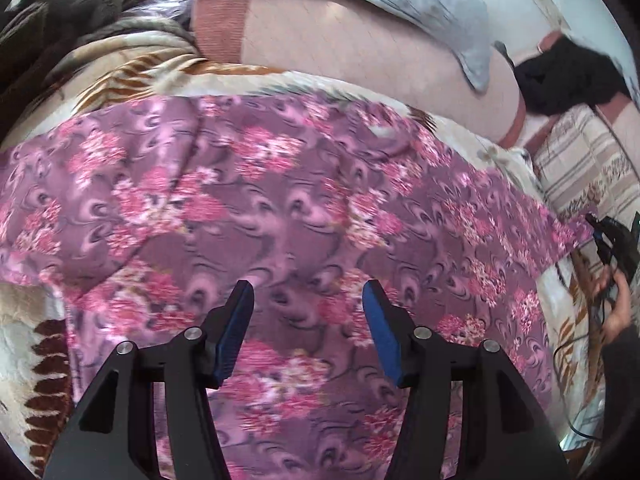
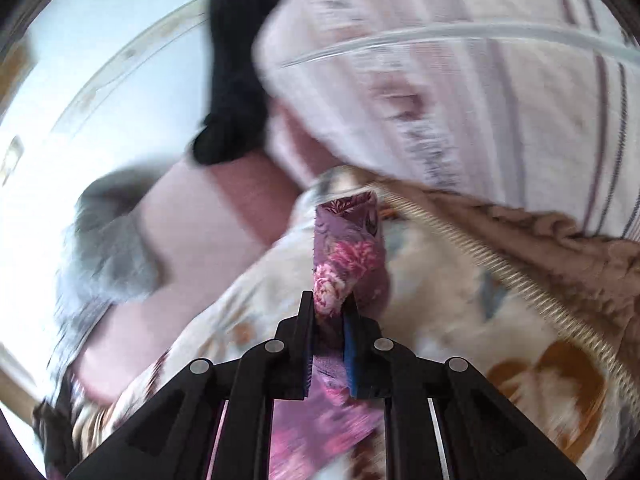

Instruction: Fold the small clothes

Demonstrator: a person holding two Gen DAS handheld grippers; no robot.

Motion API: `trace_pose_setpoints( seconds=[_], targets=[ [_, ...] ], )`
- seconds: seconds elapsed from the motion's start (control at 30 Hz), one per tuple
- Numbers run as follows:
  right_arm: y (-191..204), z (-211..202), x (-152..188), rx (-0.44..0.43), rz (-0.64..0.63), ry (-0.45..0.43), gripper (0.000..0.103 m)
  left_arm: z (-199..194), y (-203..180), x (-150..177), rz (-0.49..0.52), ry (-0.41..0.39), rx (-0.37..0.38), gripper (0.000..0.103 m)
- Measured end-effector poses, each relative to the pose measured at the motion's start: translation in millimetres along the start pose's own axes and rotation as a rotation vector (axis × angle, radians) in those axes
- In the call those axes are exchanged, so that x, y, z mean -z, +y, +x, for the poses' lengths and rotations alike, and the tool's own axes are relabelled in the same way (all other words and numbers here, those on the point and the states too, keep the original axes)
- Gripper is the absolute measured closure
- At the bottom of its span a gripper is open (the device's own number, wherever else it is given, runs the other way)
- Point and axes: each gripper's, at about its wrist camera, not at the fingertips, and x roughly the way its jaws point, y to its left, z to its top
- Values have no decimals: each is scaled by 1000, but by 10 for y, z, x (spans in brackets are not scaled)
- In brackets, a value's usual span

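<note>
A purple cloth with pink flowers lies spread over a cream patterned blanket in the left wrist view. My left gripper is open and empty, hovering above the near part of the cloth. My right gripper is shut on a bunched edge of the same floral cloth, which sticks up past the fingertips. The right gripper also shows at the far right of the left wrist view, holding the cloth's right corner.
A pink pillow with a brown band and a grey cloth lie behind the blanket. A black garment and a striped pillow sit at the right. Dark clothes are heaped at far left.
</note>
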Motion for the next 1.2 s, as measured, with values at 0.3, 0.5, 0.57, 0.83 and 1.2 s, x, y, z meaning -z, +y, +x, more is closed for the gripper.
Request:
trace_pose_setpoints(
  seconds=[0.3,0.5,0.57,0.83,1.2],
  targets=[
    [1206,-13,696,-161,-136,130,92,-188,493,83,-102,-13,33,48],
    [1909,-49,1346,-246,-212,229,92,-198,825,-18,-239,-6,118,48],
    [2159,-71,1566,-270,-244,263,92,-193,887,-36,-246,2,107,48],
    [3224,-46,2534,-393,-385,413,93,-271,1107,-97,-284,-5,121,48],
    [4136,-113,3659,-516,-493,572,86,-527,1486,-195,-376,-82,123,48]
  ],
)
